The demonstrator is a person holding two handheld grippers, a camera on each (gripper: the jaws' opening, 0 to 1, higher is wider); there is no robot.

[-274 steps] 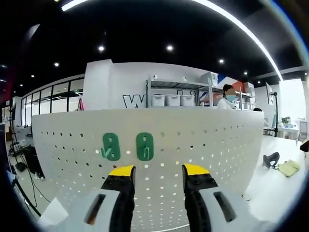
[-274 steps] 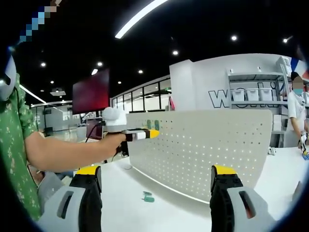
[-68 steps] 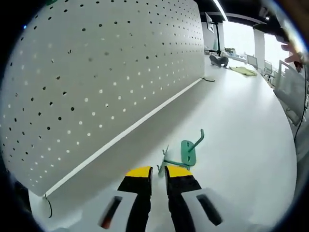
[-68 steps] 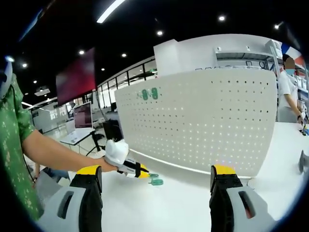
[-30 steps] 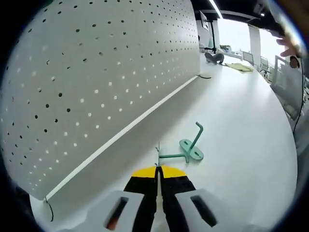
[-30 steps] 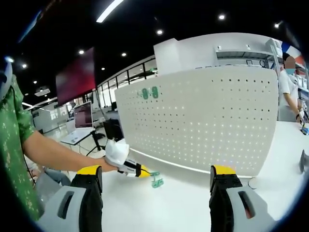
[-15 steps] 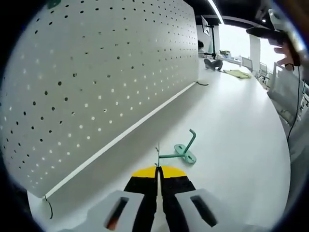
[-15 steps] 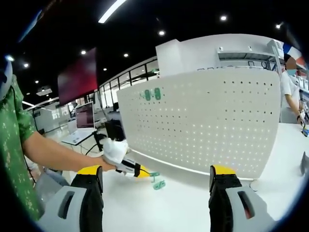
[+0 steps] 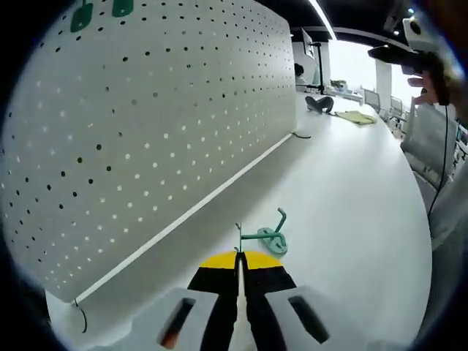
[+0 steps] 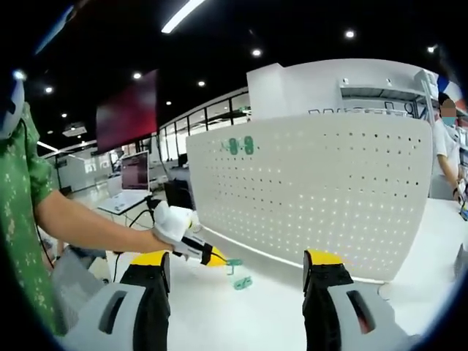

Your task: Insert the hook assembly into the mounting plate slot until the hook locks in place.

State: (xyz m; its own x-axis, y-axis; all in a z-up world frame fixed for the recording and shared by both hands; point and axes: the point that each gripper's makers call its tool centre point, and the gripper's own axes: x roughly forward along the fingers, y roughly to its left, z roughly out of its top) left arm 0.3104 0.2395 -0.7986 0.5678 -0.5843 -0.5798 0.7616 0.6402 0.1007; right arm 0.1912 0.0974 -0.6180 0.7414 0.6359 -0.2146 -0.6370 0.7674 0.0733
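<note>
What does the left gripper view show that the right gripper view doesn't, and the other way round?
Left gripper view alone: its own left gripper, jaws shut on the wire end of the green hook, seen close up, and the far end of the white table.

Right gripper view alone: its own right gripper, jaws wide apart and holding nothing, a person's bare arm with a green sleeve, and a dark red screen overhead.

Both: the white pegboard, two green plates mounted near its top, and the hook.

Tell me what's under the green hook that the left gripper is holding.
Under the green hook, pinched in the shut left gripper, lies bare white table. In the right gripper view the hook hangs just above it. Its wire end sits hidden between the jaws.
</note>
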